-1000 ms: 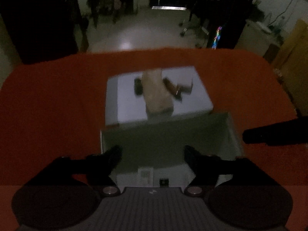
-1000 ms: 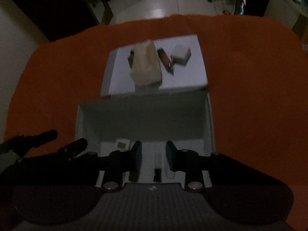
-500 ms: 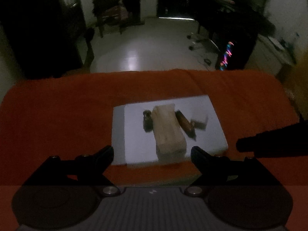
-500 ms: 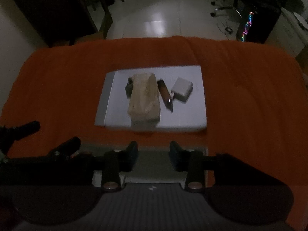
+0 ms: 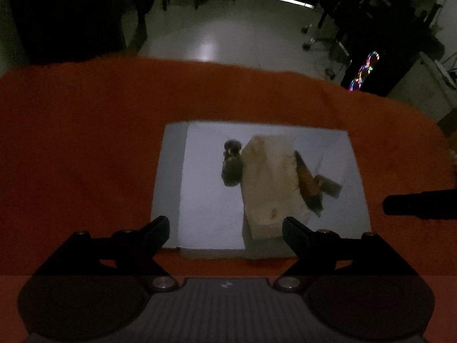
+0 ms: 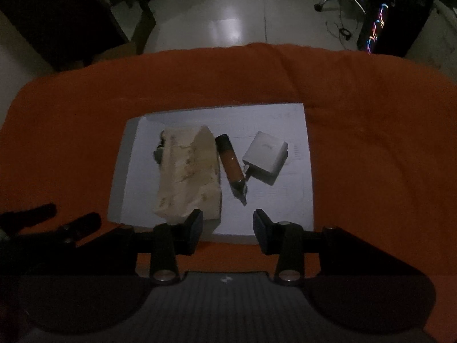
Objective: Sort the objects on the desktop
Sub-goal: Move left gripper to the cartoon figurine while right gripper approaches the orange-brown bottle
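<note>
four items on a white sheet (image 6: pixel 285 200), itself on an orange-clothed desk (image 6: pixel 371 143), ahead of both jaws: tissue pack (image 6: pixel 188 177), just ahead of the right gripper (image 6: pixel 228 228); brown tube (image 6: pixel 230 165) touching the pack's right side; white charger (image 6: pixel 265 157) beside the tube; dark small object (image 5: pixel 232 165), blurred, against the pack's left. left gripper (image 5: pixel 225 234): jaws wide apart, empty. right gripper: jaws parted, empty.
</note>
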